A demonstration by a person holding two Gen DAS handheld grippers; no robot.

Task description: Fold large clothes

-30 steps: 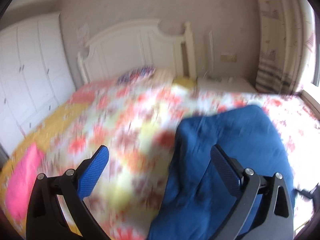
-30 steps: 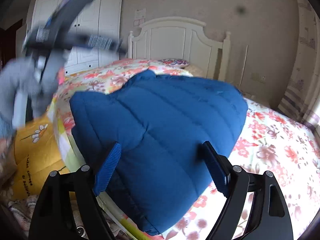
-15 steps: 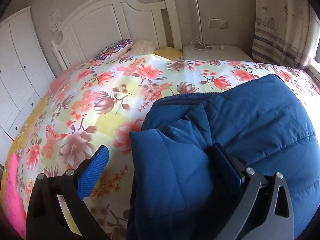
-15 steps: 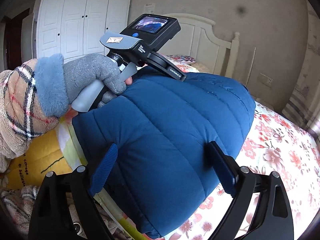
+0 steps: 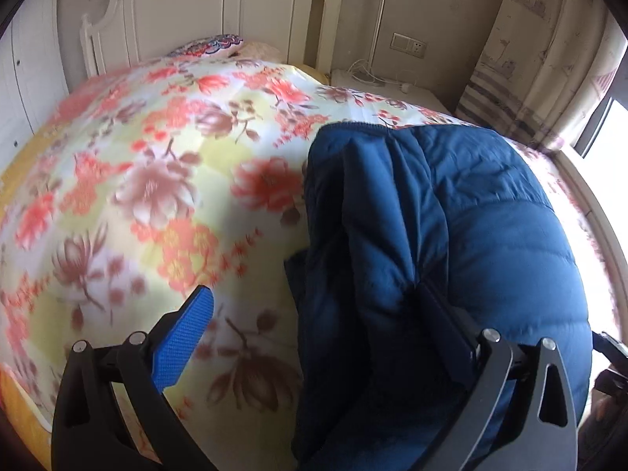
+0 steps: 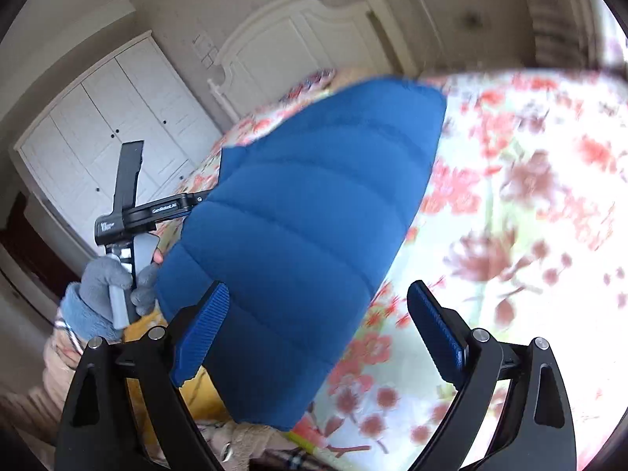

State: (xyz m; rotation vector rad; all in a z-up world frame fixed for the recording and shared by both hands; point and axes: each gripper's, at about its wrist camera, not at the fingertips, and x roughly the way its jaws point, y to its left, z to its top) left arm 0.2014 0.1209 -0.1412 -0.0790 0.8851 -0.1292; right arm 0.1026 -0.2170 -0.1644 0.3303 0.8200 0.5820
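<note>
Folding underway: both claws, left claw (image 5: 314,322) and right claw (image 6: 318,322), spread wide, apparently pressing the blue jacket (image 5: 451,235) flat; next, regrip an edge.

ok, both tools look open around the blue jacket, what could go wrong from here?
1. The left tool stands open with one finger dug into the puffy blue quilted jacket; closing may pinch only a loose fold.
2. The right tool is open, holding nothing, so the jacket could spring open.
3. The jacket nears the edge of the floral bedspread and could slide off.
</note>
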